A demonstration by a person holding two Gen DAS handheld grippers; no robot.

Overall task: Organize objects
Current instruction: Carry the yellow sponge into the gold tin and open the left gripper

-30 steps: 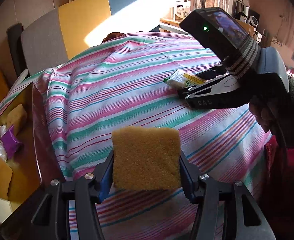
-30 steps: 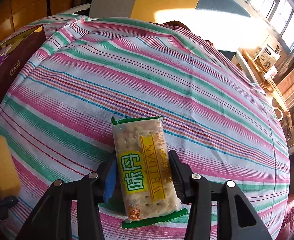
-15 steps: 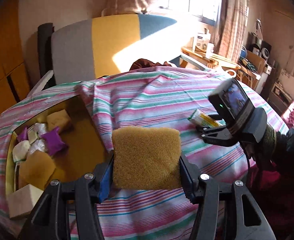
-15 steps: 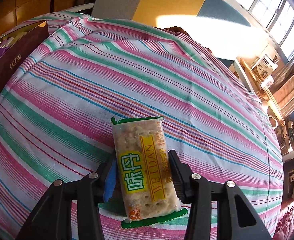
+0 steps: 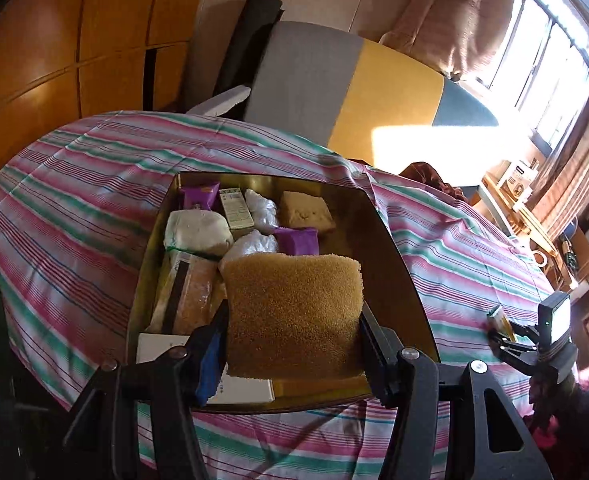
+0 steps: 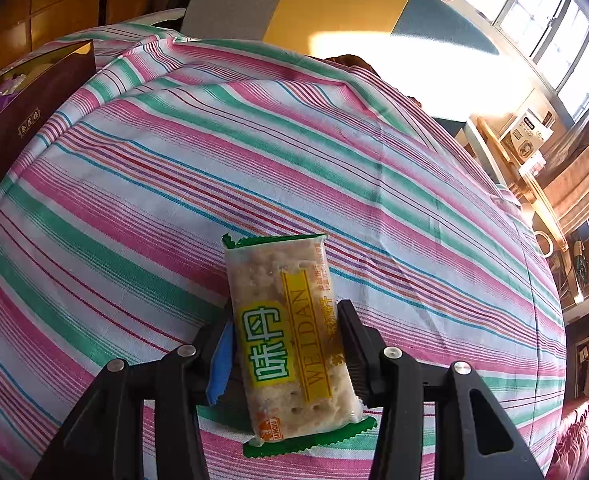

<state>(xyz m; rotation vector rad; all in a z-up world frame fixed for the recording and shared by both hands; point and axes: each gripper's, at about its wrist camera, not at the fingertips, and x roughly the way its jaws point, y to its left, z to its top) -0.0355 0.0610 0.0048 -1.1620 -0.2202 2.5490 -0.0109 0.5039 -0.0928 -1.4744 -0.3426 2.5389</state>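
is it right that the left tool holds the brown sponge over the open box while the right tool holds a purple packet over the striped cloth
Not quite. The right tool holds a green-edged cracker packet, not a purple one, as the right wrist view shows. The rest stands: the left tool holds the brown sponge over the open box, on the striped cloth.

A tan sponge (image 5: 294,316) hung over a gold-lined box (image 5: 398,264); pink, green and white stripes covered the cloth (image 6: 254,152) under a yellow-and-green cracker packet (image 6: 290,340).
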